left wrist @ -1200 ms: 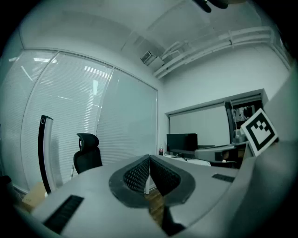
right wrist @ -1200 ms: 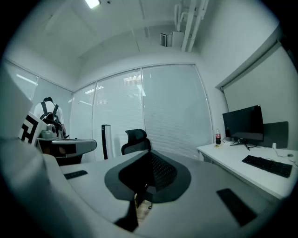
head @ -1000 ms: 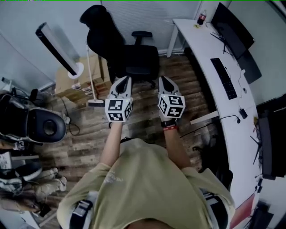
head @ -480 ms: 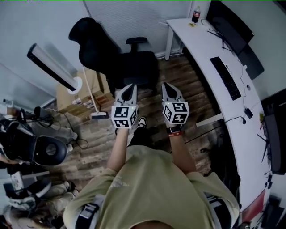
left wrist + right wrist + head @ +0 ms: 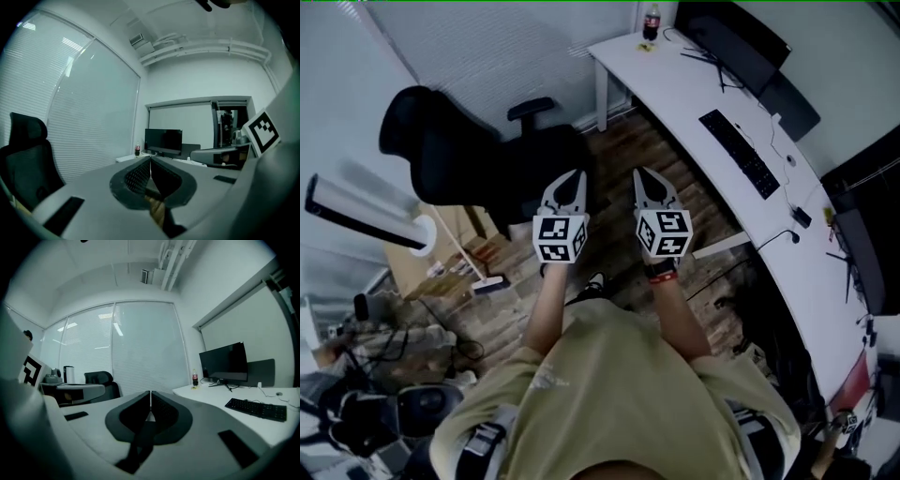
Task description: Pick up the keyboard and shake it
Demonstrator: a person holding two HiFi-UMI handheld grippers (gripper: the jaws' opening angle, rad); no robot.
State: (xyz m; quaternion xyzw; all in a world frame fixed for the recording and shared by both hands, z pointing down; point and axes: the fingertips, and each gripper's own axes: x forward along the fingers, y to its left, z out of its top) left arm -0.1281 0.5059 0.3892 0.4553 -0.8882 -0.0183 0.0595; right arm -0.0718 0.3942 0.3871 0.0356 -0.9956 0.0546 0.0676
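I hold left gripper [image 5: 575, 178] and right gripper [image 5: 640, 178] fully closed, both empty. Far right, flat black keyboard [image 5: 739, 153] lies untouched on long white table [image 5: 675, 84].

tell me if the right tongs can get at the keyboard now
Probably not yet: the right tongs are shut and held over the floor, apart from the keyboard on the desk. Nothing seems to block the way.
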